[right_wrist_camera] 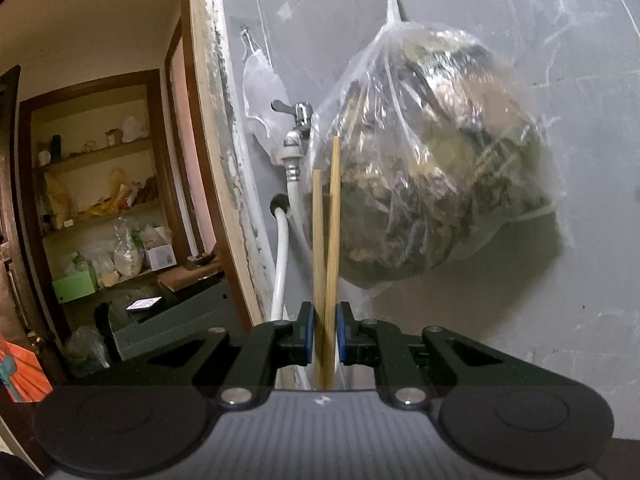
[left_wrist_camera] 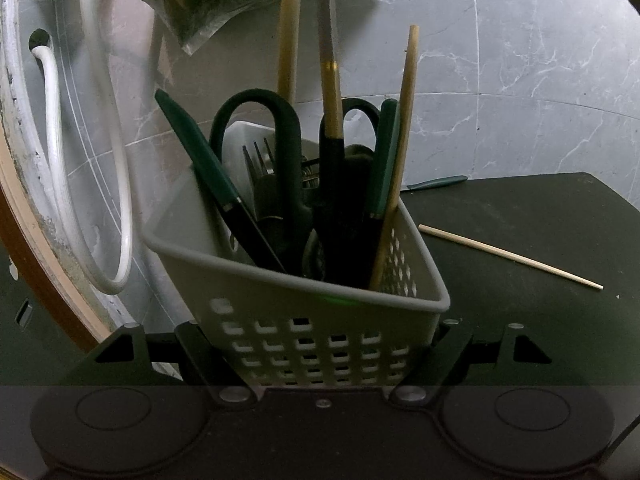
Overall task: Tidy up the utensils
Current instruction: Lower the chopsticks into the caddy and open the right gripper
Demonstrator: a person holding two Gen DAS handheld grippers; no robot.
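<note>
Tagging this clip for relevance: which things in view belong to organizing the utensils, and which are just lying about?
Belongs to the job:
- utensil basket, held by the left gripper
- scissors, knives, fork inside it
- two chopsticks in the right gripper
- loose chopstick and green-handled knife on the counter

Just lying about:
- hanging plastic bag
- tap and white hose
- shelves

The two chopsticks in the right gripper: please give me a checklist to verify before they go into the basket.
1. Right gripper shut on both chopsticks: ok.
2. Chopstick tops level with each other: not ok, one stands higher.
3. Left gripper holds the basket: ok.
4. Free space inside the basket: cannot tell, scissors and knives crowd it.
5. All utensils collected: not ok, one loose chopstick lies on the counter.
</note>
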